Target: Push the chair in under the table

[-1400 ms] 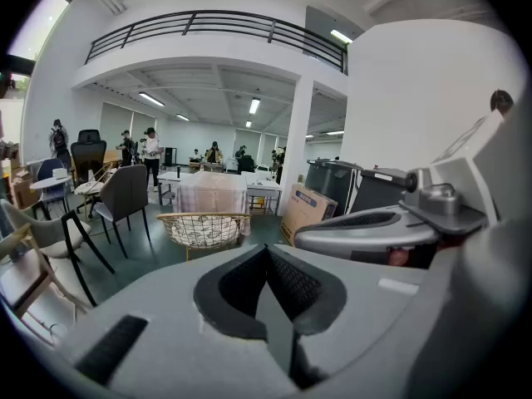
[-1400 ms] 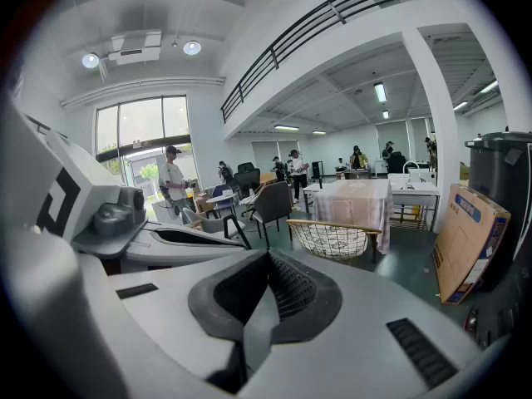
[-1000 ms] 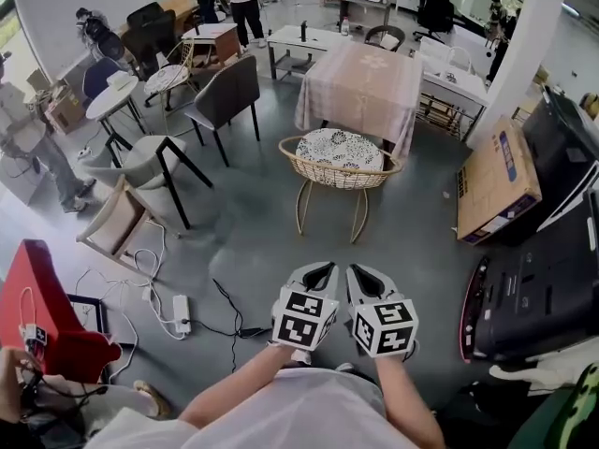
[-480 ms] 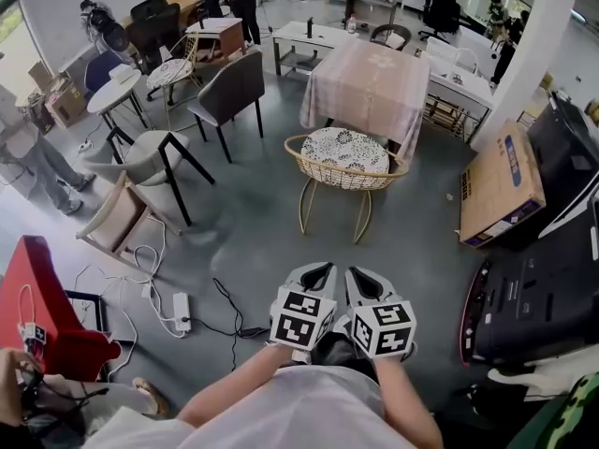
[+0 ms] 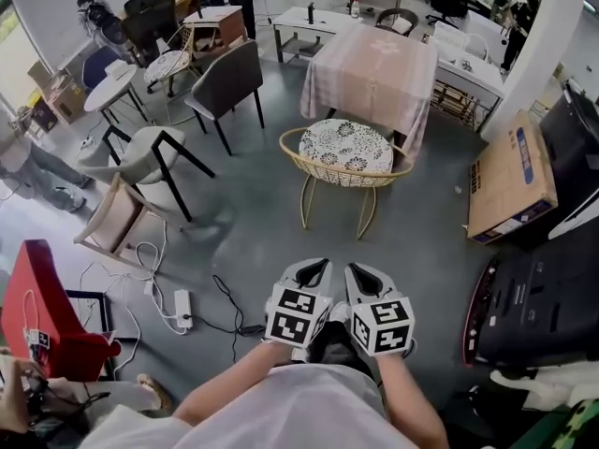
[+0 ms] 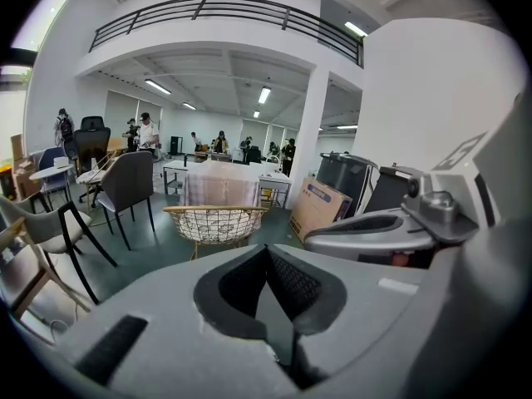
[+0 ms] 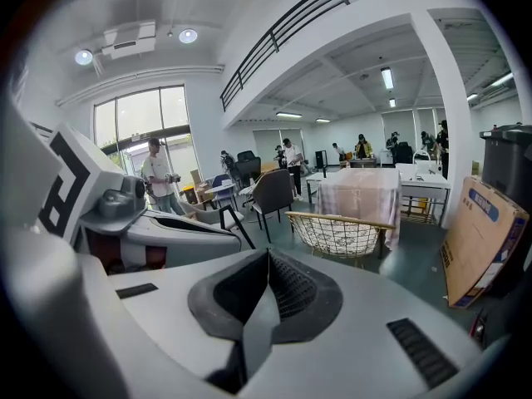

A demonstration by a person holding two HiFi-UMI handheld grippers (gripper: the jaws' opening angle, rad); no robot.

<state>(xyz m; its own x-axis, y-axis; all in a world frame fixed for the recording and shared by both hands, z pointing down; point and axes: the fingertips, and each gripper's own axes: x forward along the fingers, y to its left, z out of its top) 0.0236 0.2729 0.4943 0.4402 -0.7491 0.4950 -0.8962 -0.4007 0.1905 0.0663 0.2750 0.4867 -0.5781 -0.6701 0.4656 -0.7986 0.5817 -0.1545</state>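
Left tool (image 5: pixel 316 267) and right tool (image 5: pixel 356 271) each pressed together, empty; chair (image 5: pixel 346 148) seat pattern plain only from head view.

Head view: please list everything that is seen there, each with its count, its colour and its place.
wire chair: one, gold with a patterned white cushion, centre, in front of the table
table: one, under a pink cloth, top centre
dark chair: one, grey-brown, upper left
pale chair: one, light grey with black legs, left
round tables: two, white, upper left
box: one, brown cardboard, right
power strip: one, white, on the floor at lower left
red thing: one, red, lower left edge
left gripper: one, grey, shut and empty, bottom centre
right gripper: one, grey, shut and empty, beside the left one
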